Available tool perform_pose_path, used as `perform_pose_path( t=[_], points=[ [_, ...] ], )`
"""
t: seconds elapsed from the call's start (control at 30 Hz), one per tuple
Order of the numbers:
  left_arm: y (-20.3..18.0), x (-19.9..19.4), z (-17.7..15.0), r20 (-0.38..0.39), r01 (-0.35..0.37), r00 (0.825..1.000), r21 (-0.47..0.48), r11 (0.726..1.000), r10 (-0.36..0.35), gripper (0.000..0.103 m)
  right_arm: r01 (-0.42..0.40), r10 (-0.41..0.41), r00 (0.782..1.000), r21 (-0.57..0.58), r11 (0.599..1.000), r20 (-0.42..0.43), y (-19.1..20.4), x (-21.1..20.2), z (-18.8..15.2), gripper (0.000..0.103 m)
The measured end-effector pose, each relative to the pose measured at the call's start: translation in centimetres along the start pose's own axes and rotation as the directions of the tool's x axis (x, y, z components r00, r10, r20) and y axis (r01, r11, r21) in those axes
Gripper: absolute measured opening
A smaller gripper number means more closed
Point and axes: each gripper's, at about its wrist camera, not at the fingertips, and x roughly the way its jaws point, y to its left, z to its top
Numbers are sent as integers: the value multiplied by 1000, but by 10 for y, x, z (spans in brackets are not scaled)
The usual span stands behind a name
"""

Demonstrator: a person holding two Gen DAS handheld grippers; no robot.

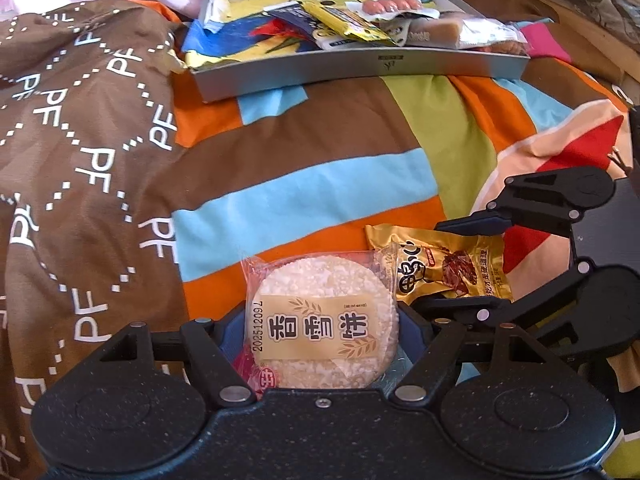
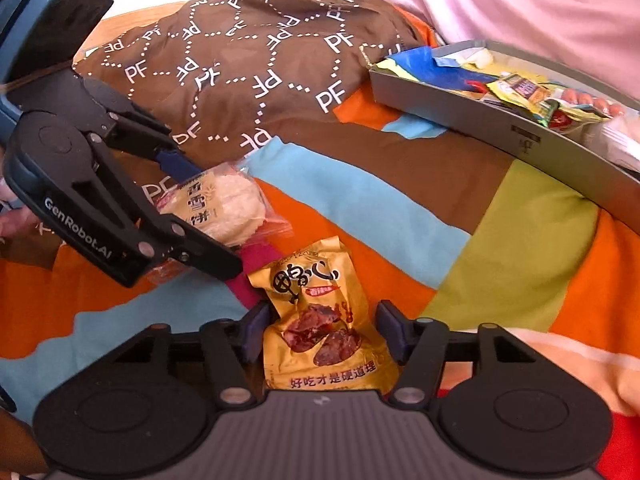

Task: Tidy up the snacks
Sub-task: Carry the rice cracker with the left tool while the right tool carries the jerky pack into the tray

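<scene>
Left wrist view: my left tool straddles the rice cracker pack, which lies on the striped bedspread near me. The blue pads sit at the pack's two sides; whether they press it or merely flank it, I cannot tell. The cracker disc is stiff, light and brittle, I judge, and its clear film is slippery. Take hold across the disc edges, gently, not on the loose film seam. Its near edge is cut off by the tool body. To the right, my right tool brackets the gold snack pouch. Far ahead, the grey tray already holds several snacks.

Right wrist view: my right tool stands with its fingers apart, one on either side of the gold snack pouch, a gap showing on the right side. The pouch is probably soft, light and crinkly; grip it across the filled middle. Its near end is hidden under the tool. At left, the left tool is on the rice cracker pack. The grey tray lies far right, partly cut off.
</scene>
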Motion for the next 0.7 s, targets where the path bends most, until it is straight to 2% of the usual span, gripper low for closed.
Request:
perform_pose_path(
  t=[0.1,0.27,0.33,0.43,0.53,0.7],
  points=[
    [2,-5,0,11,-9,1000,-17,1000,10,75,-2,2,1000,-8,1000,9,6,0,-1,44],
    [5,-11,2,29,-22,999,-36,999,23,75,77,-74,997,-91,993,32,25,-3,-2,42],
    [6,-13,3,40,-27,999,-41,999,28,75,140,-133,989,-155,978,57,36,-5,-4,42],
    [9,-16,7,66,-36,997,-54,998,40,75,262,-238,964,-263,928,122,53,-9,-8,42],
    [12,-21,14,105,-45,993,-81,996,53,75,375,-322,923,-312,873,209,61,-14,-9,42],
    [19,-27,42,187,-67,978,-126,990,90,75,503,-419,847,-236,832,328,47,-29,3,43]
  ],
)
